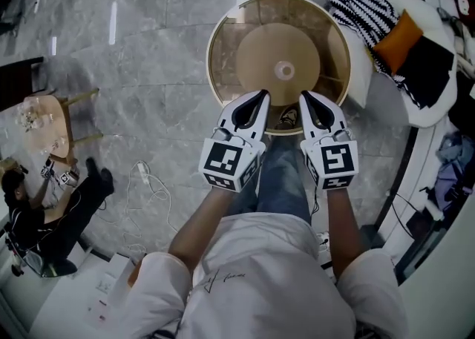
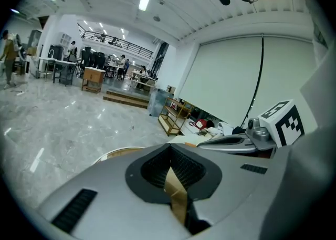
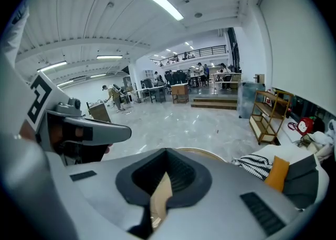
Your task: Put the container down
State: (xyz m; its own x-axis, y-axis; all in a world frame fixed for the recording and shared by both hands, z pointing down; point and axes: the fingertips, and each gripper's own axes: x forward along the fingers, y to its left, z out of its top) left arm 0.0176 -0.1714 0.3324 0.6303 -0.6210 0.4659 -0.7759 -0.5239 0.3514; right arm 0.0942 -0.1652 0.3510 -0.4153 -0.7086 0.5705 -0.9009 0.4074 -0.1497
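Your forearms reach straight ahead, side by side. The left gripper [image 1: 254, 106] and right gripper [image 1: 315, 106] run parallel, tipped downward, their marker cubes facing up.

Each pair of jaws is clamped narrow on the near wall of the round, amber-tinted clear container with a cream rim [image 1: 223, 30]. A thin tan strip of that wall [image 2: 177, 194] shows pinched in the left gripper view, and likewise [image 3: 159, 198] in the right gripper view.

The gripper bodies hide most of the container there and cover its near rim from above. Whether its base touches the grey marble floor [image 1: 148, 56] can't be made out.

Its mouth faces up and its axis stands upright.
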